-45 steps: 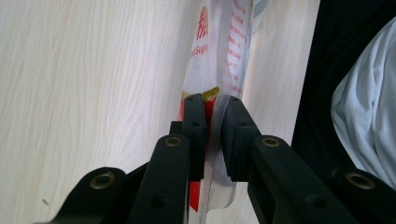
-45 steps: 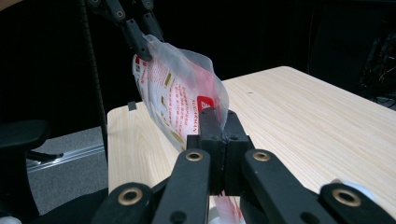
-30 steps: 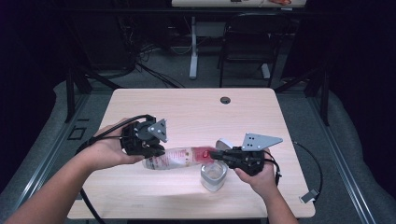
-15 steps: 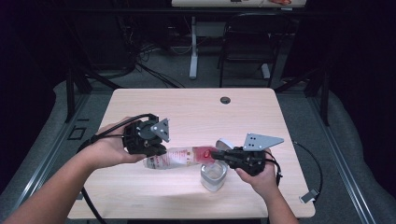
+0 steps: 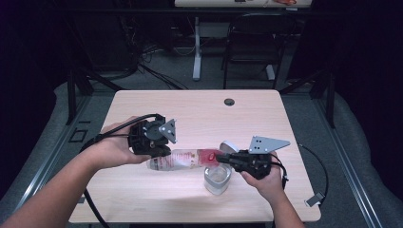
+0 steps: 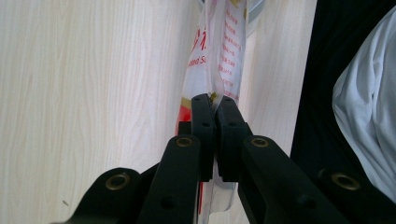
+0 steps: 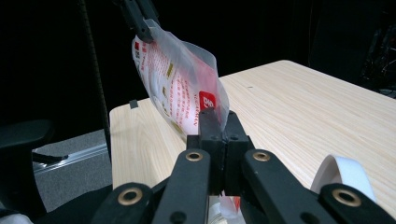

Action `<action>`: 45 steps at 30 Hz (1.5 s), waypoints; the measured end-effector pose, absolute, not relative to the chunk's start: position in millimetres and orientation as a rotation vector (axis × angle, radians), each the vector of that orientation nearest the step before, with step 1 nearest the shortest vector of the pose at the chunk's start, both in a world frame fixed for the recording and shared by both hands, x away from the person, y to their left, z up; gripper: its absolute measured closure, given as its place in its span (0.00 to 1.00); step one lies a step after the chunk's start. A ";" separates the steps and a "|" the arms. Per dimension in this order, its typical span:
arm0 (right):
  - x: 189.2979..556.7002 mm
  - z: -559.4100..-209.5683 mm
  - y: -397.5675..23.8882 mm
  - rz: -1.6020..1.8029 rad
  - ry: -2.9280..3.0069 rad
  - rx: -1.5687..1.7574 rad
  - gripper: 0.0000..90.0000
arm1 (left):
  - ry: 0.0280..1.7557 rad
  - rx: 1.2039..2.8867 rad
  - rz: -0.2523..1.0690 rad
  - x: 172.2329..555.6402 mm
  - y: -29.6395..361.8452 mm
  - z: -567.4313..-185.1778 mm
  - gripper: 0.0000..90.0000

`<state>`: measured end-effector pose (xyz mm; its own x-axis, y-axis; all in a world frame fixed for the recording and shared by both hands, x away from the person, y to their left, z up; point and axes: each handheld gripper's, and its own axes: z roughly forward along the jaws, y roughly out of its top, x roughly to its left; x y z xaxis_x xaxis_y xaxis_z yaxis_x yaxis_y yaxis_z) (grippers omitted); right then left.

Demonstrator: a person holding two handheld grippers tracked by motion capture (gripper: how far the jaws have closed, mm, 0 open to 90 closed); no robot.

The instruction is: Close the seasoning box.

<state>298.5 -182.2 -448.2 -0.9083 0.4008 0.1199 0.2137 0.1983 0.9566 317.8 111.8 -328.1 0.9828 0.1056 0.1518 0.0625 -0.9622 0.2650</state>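
Left tool [image 5: 159,148] at centre left, jaws just closed, pinching one end of printed plastic pouch [image 5: 183,159], pouch stretched across lower centre above pale worktop [image 5: 199,109], glass cup [image 5: 217,179] beneath, right tool [image 5: 223,159] pinching other end.

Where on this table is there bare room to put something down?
The far half of the table, up to the small black disc, is bare, and the near left corner too. It is crowded near the right, around the packet and glass cup.
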 end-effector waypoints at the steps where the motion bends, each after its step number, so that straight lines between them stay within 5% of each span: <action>1: 298.5 -448.4 -182.3 1.801 2.305 0.600 1.00 | 0.121 2.870 0.241 318.0 111.3 -327.8 0.98; 45: 298.7 -452.2 -192.2 1.774 2.330 0.615 1.00 | 0.054 2.955 0.287 317.1 85.6 -314.7 1.00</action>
